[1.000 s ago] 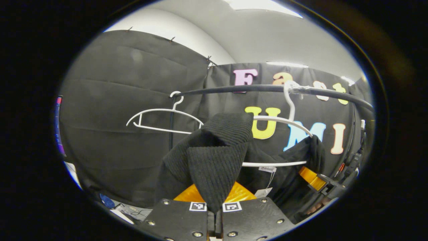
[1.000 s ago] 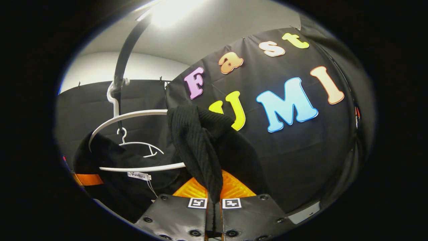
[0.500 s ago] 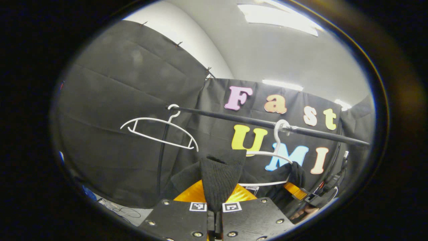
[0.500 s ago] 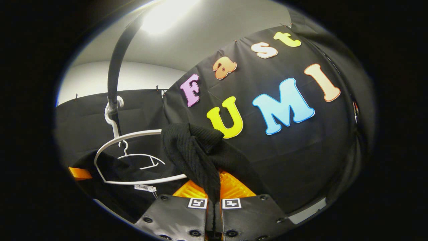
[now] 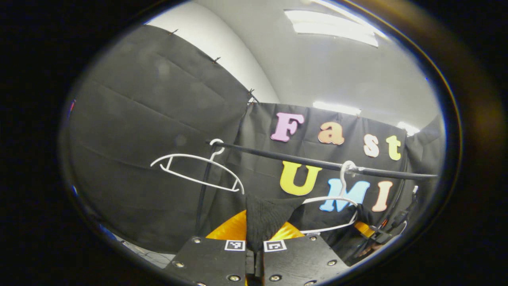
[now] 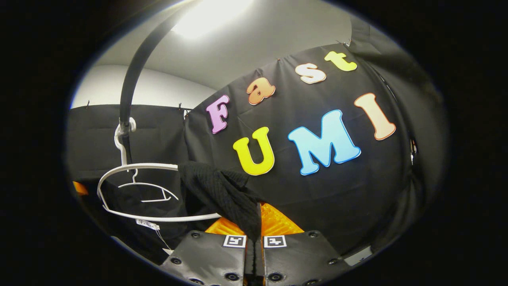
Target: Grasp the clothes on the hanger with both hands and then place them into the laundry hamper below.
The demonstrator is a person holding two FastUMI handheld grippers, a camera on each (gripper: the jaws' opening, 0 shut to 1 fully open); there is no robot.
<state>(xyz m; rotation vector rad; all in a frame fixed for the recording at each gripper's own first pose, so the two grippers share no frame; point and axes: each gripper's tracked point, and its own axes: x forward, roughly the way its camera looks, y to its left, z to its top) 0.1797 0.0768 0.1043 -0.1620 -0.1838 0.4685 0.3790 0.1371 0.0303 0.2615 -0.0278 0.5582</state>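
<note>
A small white label (image 6: 145, 224) hung from the black garment (image 6: 216, 190) just left of the right gripper (image 6: 254, 241); its print was too small to read. Square black-and-white coded markers (image 5: 234, 245) sat on the left gripper (image 5: 255, 246), carrying no letters or numbers.

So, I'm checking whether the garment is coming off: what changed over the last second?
Both grippers, left and right, pulled the black garment down off the hanger; the rail sits farther off. Both stayed shut on the cloth; the empty hanger stayed hung.
</note>
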